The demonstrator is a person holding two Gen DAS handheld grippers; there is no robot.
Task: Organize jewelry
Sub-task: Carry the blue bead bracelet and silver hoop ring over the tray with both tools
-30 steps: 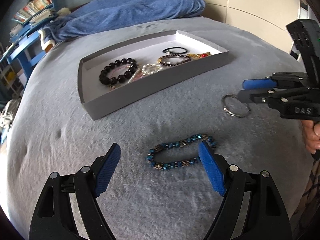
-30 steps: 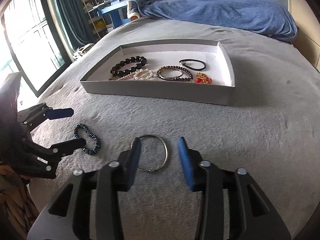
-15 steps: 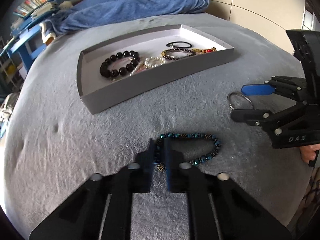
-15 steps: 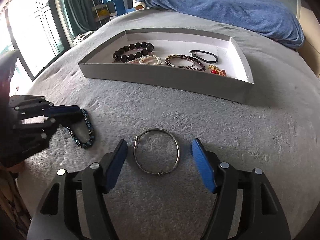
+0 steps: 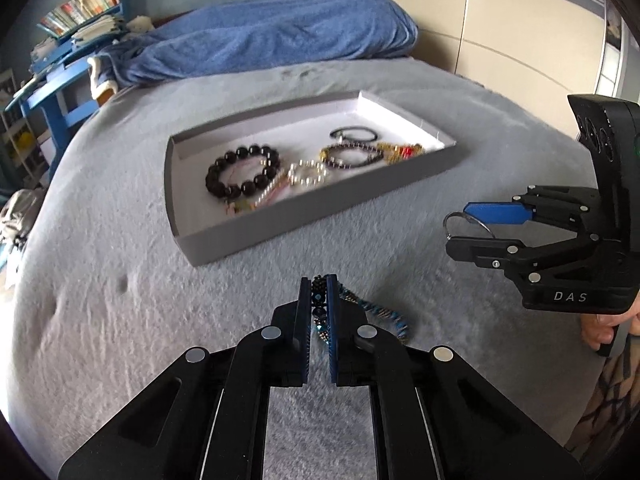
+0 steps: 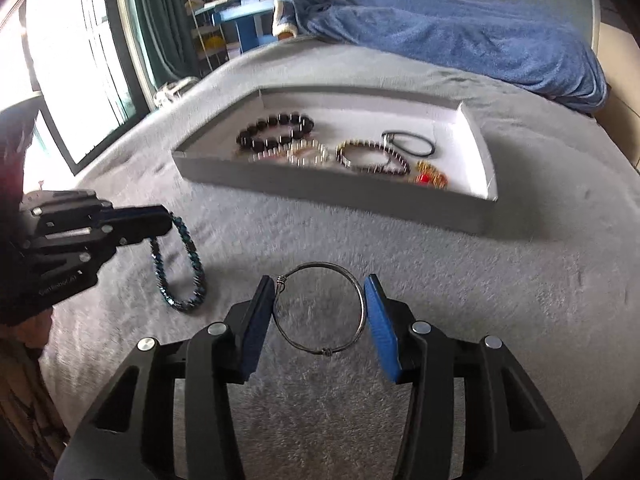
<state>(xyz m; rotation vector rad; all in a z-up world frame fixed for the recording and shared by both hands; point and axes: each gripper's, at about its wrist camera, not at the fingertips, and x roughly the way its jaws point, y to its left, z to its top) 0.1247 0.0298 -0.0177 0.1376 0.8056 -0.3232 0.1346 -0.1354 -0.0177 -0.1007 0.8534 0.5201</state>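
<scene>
Beyond both grippers: tray (image 6: 328,186). Left jaws clamp beaded bracelet (image 6: 180,268); right jaws apart around bangle (image 6: 320,312).

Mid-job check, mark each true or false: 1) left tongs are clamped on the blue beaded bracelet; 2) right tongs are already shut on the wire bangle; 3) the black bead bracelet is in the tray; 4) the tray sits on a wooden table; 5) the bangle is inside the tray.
1) True. The left tongs are shut on the blue beaded bracelet, which hangs from them.
2) False. The right tongs are open, their fingers on either side of the wire bangle; whether they touch it is unclear.
3) True. The black bead bracelet lies in the tray.
4) False. The tray sits on a grey bedcover.
5) False. The bangle is outside the tray, between the right fingers.
</scene>
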